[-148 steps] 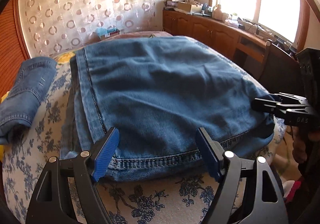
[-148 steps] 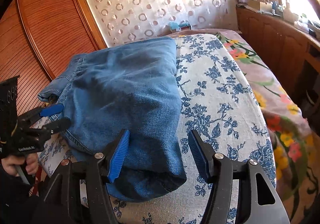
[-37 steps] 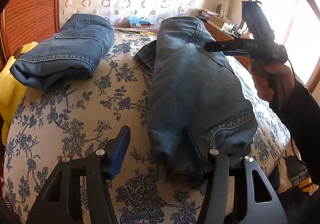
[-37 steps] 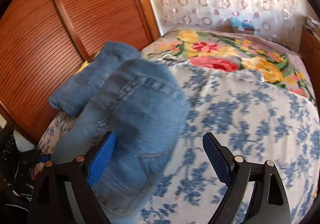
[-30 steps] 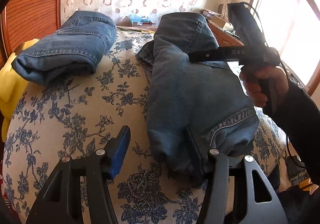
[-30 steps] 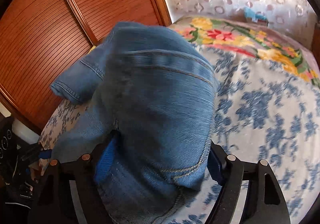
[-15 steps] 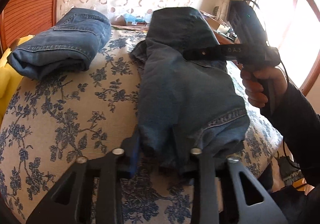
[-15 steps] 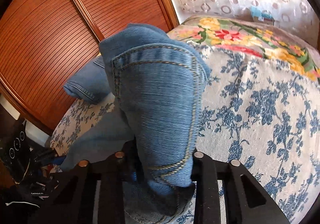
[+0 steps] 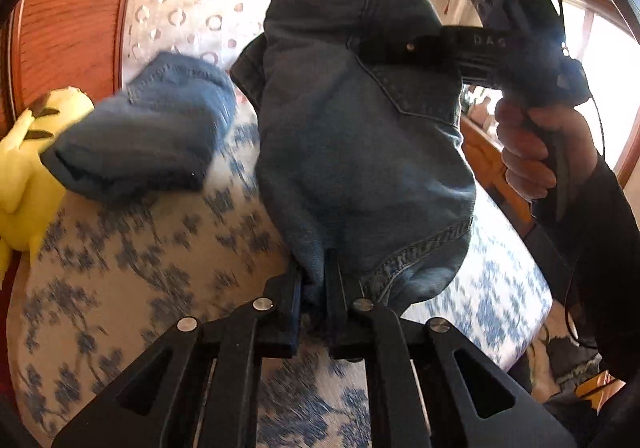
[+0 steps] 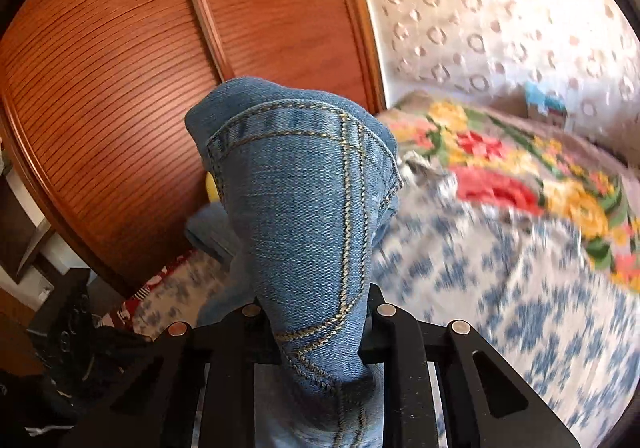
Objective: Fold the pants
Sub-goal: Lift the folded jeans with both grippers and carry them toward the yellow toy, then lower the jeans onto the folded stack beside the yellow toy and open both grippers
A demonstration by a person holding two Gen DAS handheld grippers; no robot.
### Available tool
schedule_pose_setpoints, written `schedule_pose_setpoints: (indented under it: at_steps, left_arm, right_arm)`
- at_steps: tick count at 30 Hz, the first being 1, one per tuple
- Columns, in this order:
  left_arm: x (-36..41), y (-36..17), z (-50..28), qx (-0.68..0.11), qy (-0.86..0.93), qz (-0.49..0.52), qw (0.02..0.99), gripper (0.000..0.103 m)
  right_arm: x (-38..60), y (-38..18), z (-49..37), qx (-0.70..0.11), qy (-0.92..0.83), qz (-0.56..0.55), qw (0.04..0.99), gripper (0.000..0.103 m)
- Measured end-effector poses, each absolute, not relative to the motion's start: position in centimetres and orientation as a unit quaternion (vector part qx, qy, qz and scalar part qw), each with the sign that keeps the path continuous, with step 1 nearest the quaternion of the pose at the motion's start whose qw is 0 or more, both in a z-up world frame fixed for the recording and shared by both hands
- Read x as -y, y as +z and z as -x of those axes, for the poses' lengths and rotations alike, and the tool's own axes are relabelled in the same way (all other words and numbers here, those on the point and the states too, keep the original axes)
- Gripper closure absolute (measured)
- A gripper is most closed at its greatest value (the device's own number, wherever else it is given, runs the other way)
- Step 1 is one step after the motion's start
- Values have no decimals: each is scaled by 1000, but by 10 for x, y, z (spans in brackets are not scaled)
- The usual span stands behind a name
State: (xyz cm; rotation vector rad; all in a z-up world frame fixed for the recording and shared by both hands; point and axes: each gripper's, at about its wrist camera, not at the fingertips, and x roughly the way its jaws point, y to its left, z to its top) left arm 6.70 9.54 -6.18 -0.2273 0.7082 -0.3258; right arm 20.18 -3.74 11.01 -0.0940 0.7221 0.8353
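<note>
folded jeans (image 9: 144, 136) lie on the bed (image 9: 120, 268), left of the held pants (image 9: 360, 152).

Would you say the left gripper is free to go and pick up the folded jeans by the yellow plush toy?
Probably not: the left gripper is shut on the lifted jeans, so it isn't free for the folded jeans.

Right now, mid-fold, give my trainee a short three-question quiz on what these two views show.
1. True or false: both tools are shut on the same jeans.
2. What lies left of the held jeans on the bed: A) a folded pair of jeans, B) a towel, C) a pillow?
3. What colour is the soft toy at the bed's left edge?

Key: 1 true: left tool, right tool. 2 A. 3 yellow.
</note>
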Motion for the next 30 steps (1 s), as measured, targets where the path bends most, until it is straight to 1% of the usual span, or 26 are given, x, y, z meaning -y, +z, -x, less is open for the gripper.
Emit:
schedule_pose_setpoints:
  at_steps: [7, 10, 17, 20, 23, 25, 28, 29, 30]
  left_arm:
    - [-139, -23, -79, -292, -142, 127, 937, 93]
    - [-164, -6, -83, -272, -123, 128, 946, 93]
    - [-224, 8, -77, -251, -67, 128, 957, 93]
    - [-242, 9, -82, -253, -46, 126, 958, 93]
    - [-253, 1, -101, -267, -31, 119, 956, 93]
    - [-258, -12, -125, -291, -28, 115, 949, 93]
    - [-259, -31, -154, -332, -29, 111, 936, 93]
    - [-256, -35, -162, -340, -32, 104, 934, 93]
    - [-255, -38, -167, -344, -33, 99, 933, 93]
  right_arm:
    - [-10, 168, -191, -290, 422, 83, 855, 81]
    - [-31, 184, -187, -273, 438, 88, 852, 81]
    - [-70, 186, -204, -259, 485, 58, 833, 81]
    - [-80, 173, -227, -267, 495, 31, 826, 81]
    - [-77, 143, -266, -297, 490, -14, 819, 81]
    - [-78, 115, -299, -319, 470, -27, 822, 80]
    - [-69, 64, -346, -370, 411, -29, 832, 74]
    - [-66, 50, -358, -384, 393, -24, 835, 68]
    - [-60, 35, -370, -399, 375, -19, 836, 65]
